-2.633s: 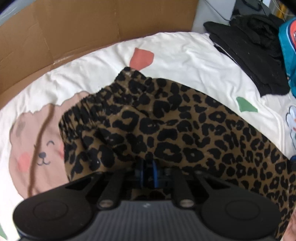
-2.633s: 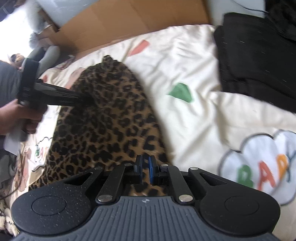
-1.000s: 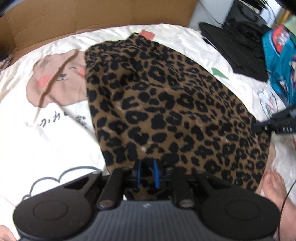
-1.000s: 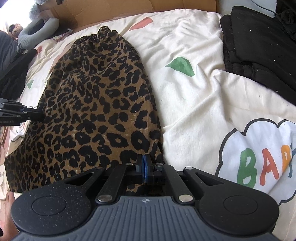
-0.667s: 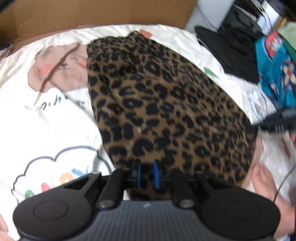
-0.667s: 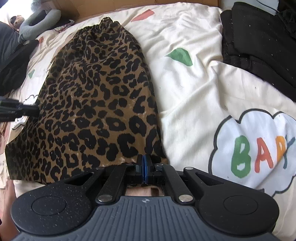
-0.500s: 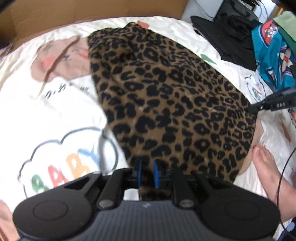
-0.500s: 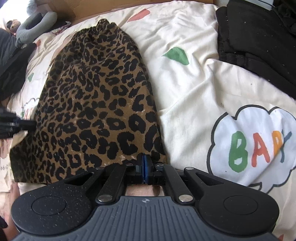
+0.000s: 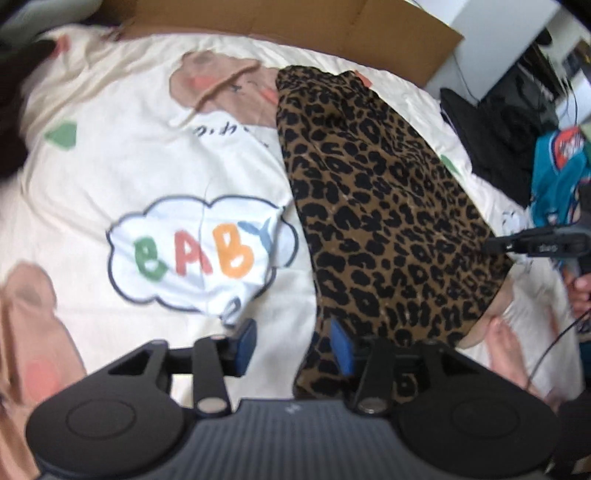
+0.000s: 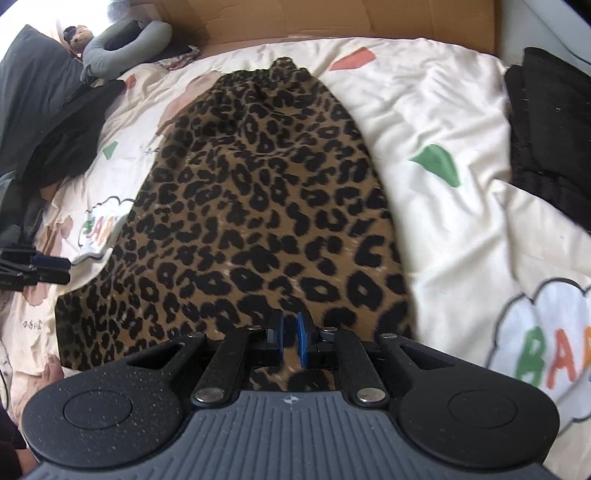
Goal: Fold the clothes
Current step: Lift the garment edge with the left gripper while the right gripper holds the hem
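Observation:
A leopard-print skirt lies flat on the cream printed bed sheet, waistband far, hem near. My left gripper is open, and the skirt's near left corner touches its right pad. In the right wrist view the skirt fills the middle, and its hem runs under my right gripper, whose jaws stand a narrow gap apart above the fabric. The left gripper shows at the skirt's left edge, and the right gripper at its right edge.
Black clothes lie at the right and a teal garment beyond them. A dark pile and grey pillow sit at the left. Cardboard backs the bed. A bare foot is at the hem.
Both grippers pulled the skirt's hem toward me and laid it out flat. The left gripper has opened wide and let go; the right gripper's pads have parted slightly and shifted along the hem.

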Action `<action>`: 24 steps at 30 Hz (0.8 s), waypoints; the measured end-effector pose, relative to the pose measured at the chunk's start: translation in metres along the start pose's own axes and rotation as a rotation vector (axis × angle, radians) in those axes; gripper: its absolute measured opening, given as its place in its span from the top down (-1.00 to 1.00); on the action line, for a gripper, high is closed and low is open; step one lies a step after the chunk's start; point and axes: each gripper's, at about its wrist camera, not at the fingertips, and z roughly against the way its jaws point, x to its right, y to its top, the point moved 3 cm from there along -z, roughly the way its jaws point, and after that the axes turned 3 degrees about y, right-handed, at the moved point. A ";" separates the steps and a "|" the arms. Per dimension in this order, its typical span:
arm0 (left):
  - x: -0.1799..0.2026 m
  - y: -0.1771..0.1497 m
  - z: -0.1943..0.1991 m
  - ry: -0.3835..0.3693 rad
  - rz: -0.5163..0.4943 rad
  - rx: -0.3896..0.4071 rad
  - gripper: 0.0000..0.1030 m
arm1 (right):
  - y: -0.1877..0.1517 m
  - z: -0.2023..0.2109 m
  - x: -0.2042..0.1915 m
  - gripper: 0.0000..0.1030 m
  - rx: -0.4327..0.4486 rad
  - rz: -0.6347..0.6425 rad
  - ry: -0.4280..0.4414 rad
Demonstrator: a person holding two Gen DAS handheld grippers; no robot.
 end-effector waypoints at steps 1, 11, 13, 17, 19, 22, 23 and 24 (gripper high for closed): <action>0.000 -0.002 -0.002 -0.010 0.013 -0.003 0.06 | 0.001 -0.003 -0.002 0.86 0.000 0.000 0.005; -0.018 -0.032 -0.027 -0.117 0.213 -0.062 0.67 | 0.003 -0.032 -0.019 0.86 -0.040 0.039 0.014; -0.024 -0.035 -0.027 -0.131 0.247 -0.059 0.78 | 0.003 -0.031 -0.017 0.84 -0.040 0.041 0.013; -0.031 -0.039 -0.026 -0.154 0.312 -0.065 0.73 | 0.003 -0.025 -0.005 0.84 -0.032 0.025 -0.018; -0.034 -0.041 -0.026 -0.170 0.352 -0.072 0.57 | 0.002 -0.021 0.002 0.84 -0.028 0.017 -0.035; -0.039 -0.049 -0.029 -0.214 0.411 -0.076 0.46 | 0.002 -0.016 0.011 0.84 -0.021 0.004 -0.060; -0.041 -0.051 -0.030 -0.235 0.435 -0.079 0.45 | 0.000 -0.015 0.015 0.84 -0.023 -0.002 -0.066; -0.042 -0.054 -0.032 -0.256 0.461 -0.081 0.45 | -0.001 -0.014 0.017 0.84 -0.026 -0.007 -0.069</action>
